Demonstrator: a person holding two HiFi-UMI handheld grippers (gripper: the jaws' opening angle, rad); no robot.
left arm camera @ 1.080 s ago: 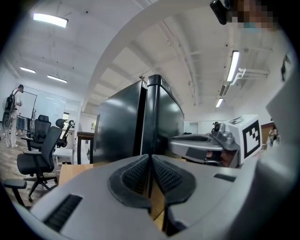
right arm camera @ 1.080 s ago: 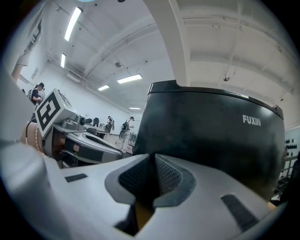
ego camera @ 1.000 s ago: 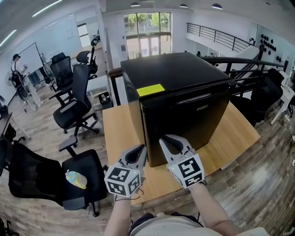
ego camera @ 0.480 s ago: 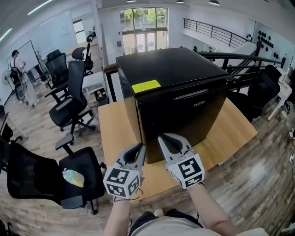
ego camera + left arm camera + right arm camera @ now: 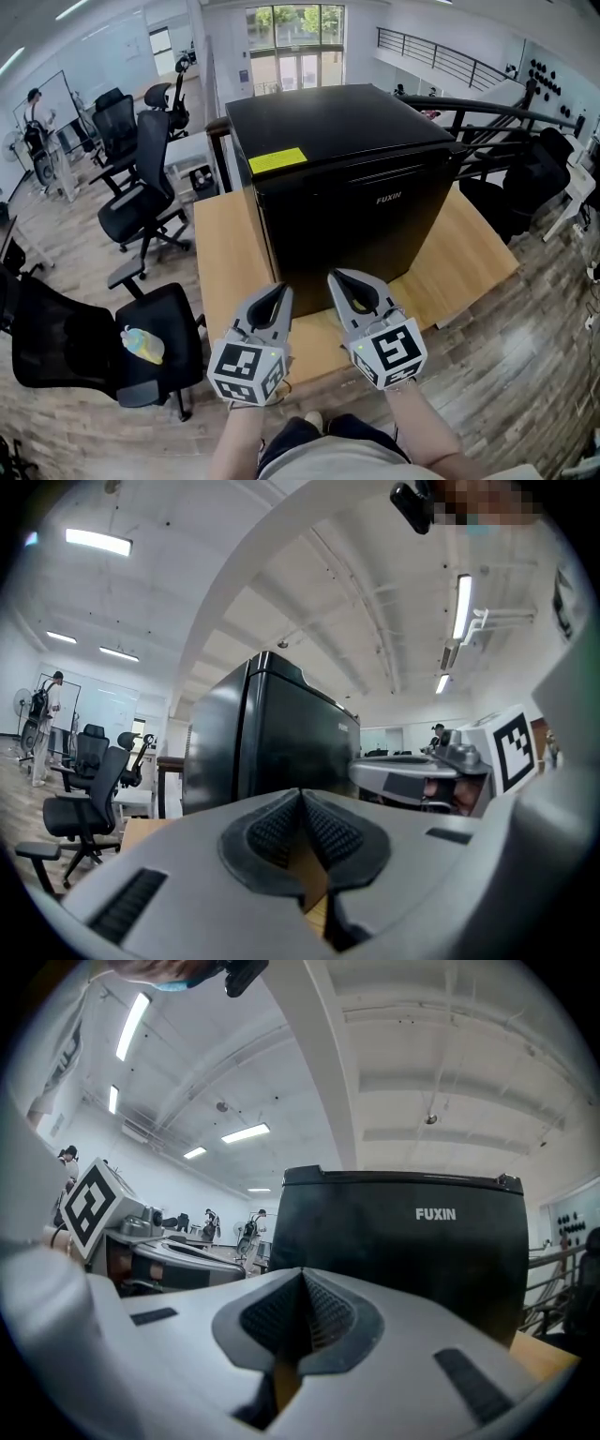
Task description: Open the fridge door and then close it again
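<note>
A black fridge (image 5: 347, 187) marked FUXIN stands on a wooden table (image 5: 220, 272) with its door closed. It fills the middle of the left gripper view (image 5: 272, 742) and the right gripper view (image 5: 412, 1251). My left gripper (image 5: 278, 292) and right gripper (image 5: 339, 278) hover side by side over the table's near edge. They point level at the door's lower front and stand a little short of it. Both have just been closing and are shut, with nothing between the pads (image 5: 302, 794) (image 5: 302, 1274).
Black office chairs (image 5: 131, 206) stand left of the table; the nearest chair (image 5: 141, 342) has a pale object on its seat. A dark railing (image 5: 506, 108) runs behind the fridge on the right. A person (image 5: 36, 103) stands far off at the left.
Both grippers have drawn back from the fridge front toward the table's near edge. Their tips overlapped the door's lower part before and are now clear of it.
</note>
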